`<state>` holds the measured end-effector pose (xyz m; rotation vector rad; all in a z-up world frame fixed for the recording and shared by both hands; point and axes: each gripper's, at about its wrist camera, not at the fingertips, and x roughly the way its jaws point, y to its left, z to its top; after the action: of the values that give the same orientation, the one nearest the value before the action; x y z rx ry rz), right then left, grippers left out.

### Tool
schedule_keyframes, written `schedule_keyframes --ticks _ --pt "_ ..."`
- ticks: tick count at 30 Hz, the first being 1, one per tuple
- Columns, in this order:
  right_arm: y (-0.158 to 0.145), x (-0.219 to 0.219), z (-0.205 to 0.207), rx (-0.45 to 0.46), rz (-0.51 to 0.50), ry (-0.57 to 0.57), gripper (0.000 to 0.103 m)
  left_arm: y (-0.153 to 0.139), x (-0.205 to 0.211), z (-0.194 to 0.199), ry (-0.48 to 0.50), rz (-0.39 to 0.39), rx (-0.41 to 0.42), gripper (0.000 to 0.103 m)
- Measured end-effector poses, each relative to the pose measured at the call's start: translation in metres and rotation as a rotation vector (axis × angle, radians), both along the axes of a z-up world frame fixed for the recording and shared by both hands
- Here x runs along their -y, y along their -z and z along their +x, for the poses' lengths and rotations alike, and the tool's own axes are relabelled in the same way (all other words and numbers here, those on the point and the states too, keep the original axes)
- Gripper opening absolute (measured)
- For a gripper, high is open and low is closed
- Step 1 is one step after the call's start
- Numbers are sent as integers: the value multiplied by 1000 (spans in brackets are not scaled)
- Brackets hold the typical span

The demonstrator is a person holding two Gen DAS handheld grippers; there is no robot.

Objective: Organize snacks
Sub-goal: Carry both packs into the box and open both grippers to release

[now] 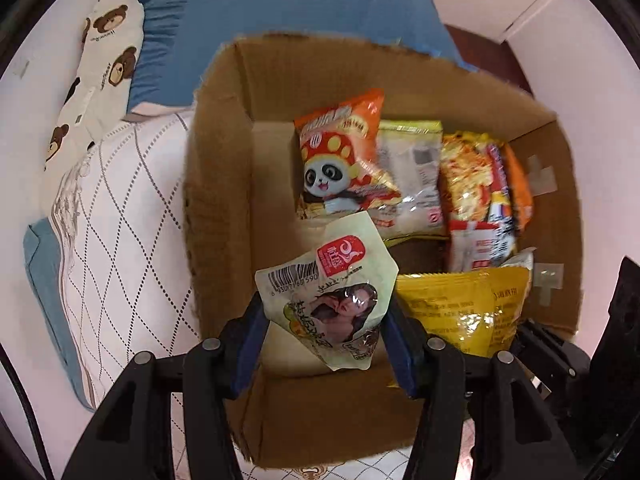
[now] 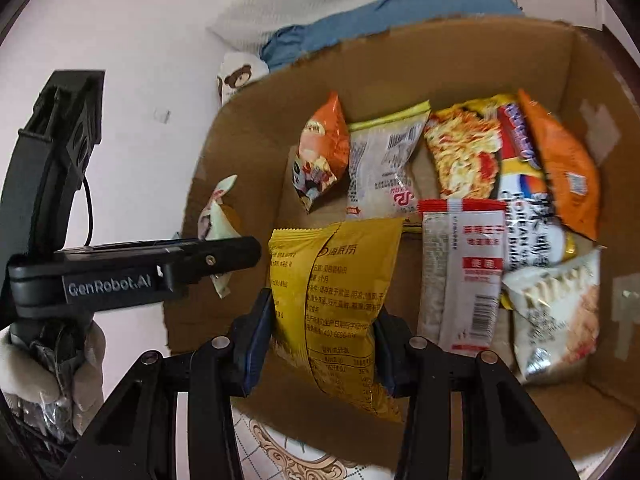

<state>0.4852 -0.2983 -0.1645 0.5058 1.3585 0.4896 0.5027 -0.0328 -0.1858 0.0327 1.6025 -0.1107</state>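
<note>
Over the cardboard box [image 1: 224, 168] on the bed [image 1: 120, 216], already holding several snack packets, left gripper [image 1: 326, 334] fingers clamp a pale-green pouch [image 1: 326, 292] and right gripper [image 2: 322, 340] fingers clamp a yellow packet [image 2: 336, 300], both lengthwise away from the cameras.

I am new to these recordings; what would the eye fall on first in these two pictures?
First, the open cardboard box on the bed, with snack bags along its far side. The left claw holds a pale green packet over the box's near left part. Beside it, the right claw grips a yellow bag.
</note>
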Motion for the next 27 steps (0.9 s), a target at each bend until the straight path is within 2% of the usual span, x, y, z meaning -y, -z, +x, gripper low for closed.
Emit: schedule_keyframes --ticks 1,3,4,5,6,8,16,19,27 --pt "7 -3 3 -27 10 -11 50 3 0 1 -5 3 -4 54" --pt "21 -6 9 -80 6 -10 73 10 -4 1 -32 18 -14 54" --pt "30 -7 12 -113 -9 -20 94 14 -4 1 -33 30 -20 55" --pt "34 -7 13 -131 -27 -21 98 17 -3 0 -26 35 -25 60" --pt "37 -6 12 -134 -33 -17 98 19 -1 0 -19 27 -25 63" --pt "33 -2 11 -122 -47 -6 98 18 2 -1 -6 24 -15 78" --pt "-6 13 -8 0 -386 18 98 -7 5 -17 -13 -1 60 79" --pt "-18 21 -16 35 -445 40 99 -20 4 -29 -24 -11 112 79" --pt "-43 34 -44 126 -520 71 99 -46 6 -67 -26 32 252 79"
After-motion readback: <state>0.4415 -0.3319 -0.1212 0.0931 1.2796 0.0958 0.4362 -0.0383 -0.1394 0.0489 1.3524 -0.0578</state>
